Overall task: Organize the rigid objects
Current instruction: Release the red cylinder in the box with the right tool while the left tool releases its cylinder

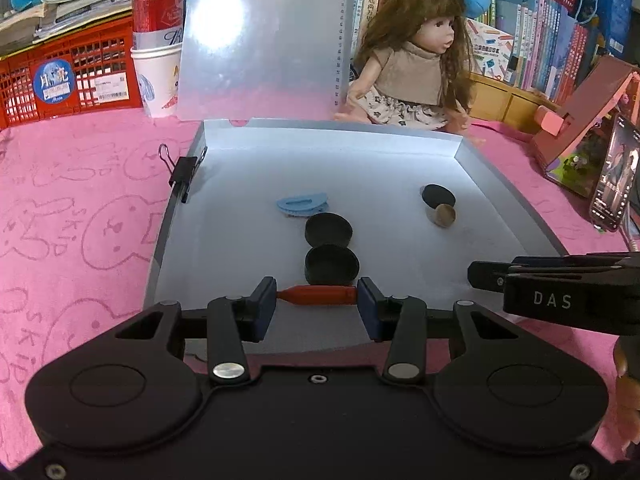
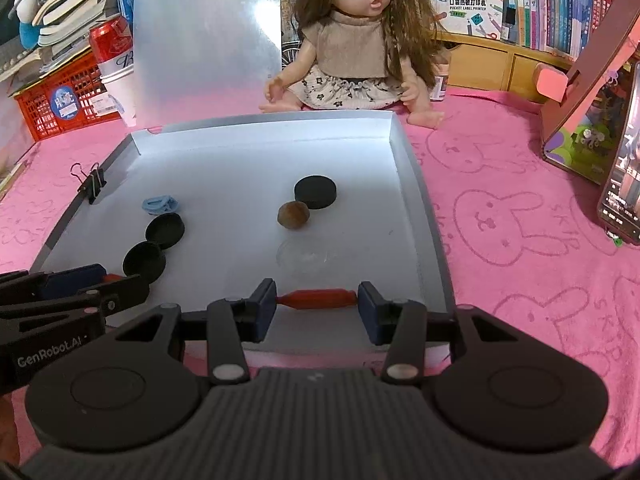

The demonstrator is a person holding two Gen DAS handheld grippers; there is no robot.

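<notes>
Both grippers, left (image 1: 317, 295) and right (image 2: 317, 299), each clamp one red piece (image 1: 316, 295), three black discs (image 1: 328, 230) in tray (image 1: 472, 160)

Both wrist views down onto tray (image 1: 516, 196)

A red piece (image 1: 316, 295) is sitting crosswise, clamped end to end in the left claw (image 1: 317, 300); a second red piece (image 2: 317, 299) sits likewise in the right claw (image 2: 317, 300). In the tray (image 2: 416, 184), two black caps (image 2: 165, 231) are touching, a third (image 2: 315, 191) touching a nut (image 2: 293, 215), a blue clip (image 2: 160, 205) beside.
</notes>
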